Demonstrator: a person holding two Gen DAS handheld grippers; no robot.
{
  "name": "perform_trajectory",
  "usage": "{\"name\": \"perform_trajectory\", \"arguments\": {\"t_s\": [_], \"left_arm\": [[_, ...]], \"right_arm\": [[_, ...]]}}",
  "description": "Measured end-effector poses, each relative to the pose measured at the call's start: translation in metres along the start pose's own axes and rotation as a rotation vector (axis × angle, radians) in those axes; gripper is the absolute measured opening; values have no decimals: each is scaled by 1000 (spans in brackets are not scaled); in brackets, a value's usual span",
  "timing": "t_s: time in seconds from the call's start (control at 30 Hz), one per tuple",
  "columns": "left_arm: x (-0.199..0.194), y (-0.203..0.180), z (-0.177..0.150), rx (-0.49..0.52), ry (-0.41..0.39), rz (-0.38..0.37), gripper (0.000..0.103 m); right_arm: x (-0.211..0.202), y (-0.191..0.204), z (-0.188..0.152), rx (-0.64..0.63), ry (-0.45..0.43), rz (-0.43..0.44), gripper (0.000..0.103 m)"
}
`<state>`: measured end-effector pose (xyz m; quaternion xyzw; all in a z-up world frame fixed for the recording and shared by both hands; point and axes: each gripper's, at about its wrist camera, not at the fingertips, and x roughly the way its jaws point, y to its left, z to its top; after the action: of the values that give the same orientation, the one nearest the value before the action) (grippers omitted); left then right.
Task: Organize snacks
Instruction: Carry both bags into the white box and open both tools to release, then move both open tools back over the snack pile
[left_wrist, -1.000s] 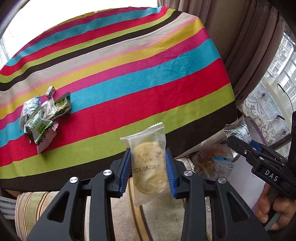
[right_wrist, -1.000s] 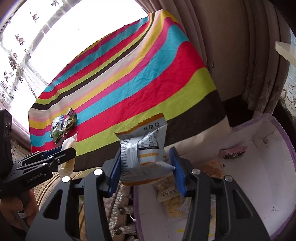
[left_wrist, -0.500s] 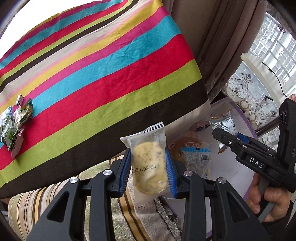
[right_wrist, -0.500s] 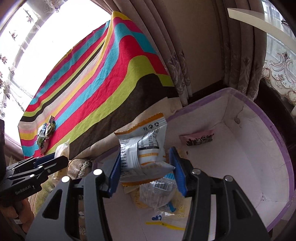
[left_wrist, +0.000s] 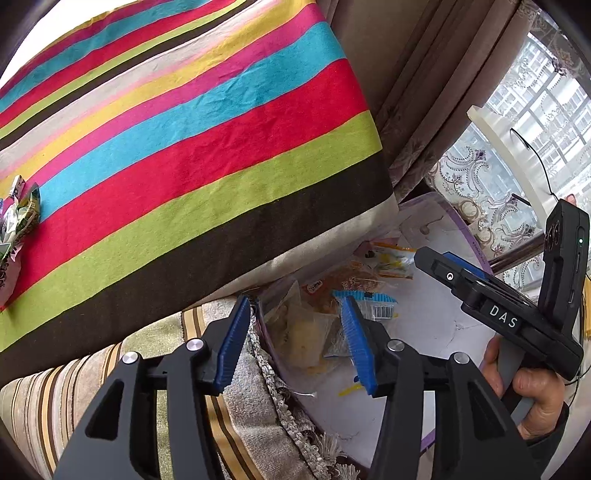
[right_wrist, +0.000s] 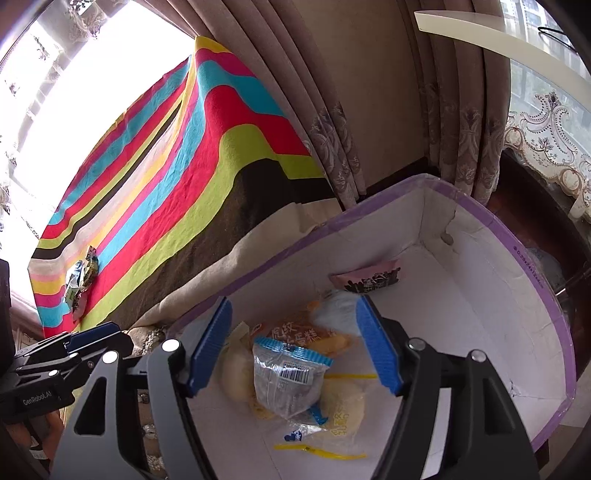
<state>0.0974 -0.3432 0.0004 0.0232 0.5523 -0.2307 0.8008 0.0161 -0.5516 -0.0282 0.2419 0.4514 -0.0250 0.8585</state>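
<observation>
1. The left hand-held gripper (left_wrist: 295, 339) hangs with its blue pads apart and nothing pressed between them; its jaws have just been opening, and the clear-wrapped yellow cake (left_wrist: 301, 341) lies loose below them, inside the near left end of the box (left_wrist: 436, 325).
2. The right hand-held gripper (right_wrist: 295, 347) also stands open above the box (right_wrist: 480, 314), its jaws having just been opening, with no packet between the pads.
3. Under it, a heap of snacks rests on the white floor of the purple-rimmed box: a clear packet with a blue top and a barcode (right_wrist: 286, 380) lies on top, over an orange cake packet (right_wrist: 295, 330) and pale yellow cakes (right_wrist: 341, 406).
4. A pink packet (right_wrist: 367, 278) lies apart from the heap, near the far wall of the box.
5. The bench, covered with a striped cloth (left_wrist: 177, 140), stands to the left of the box; a small cluster of green-and-white packets (left_wrist: 16, 218) rests on the cloth, well apart from the box.
6. A person's hand (left_wrist: 528, 395) holds the right hand-held gripper's handle at the right edge of the left wrist view.
</observation>
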Motion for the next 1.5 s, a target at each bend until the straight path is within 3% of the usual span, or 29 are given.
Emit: {"name": "perform_trajectory", "arguments": {"t_s": [0.47, 0.9, 1.5], "left_arm": [[-16, 30, 2, -73, -39, 21, 56], [-43, 104, -6, -243, -93, 76, 57], [-82, 191, -43, -419, -156, 138, 57]], "right_arm": [[-7, 20, 2, -32, -10, 27, 72], [-7, 51, 3, -93, 0, 47, 72], [5, 118, -2, -216, 36, 115, 72]]}}
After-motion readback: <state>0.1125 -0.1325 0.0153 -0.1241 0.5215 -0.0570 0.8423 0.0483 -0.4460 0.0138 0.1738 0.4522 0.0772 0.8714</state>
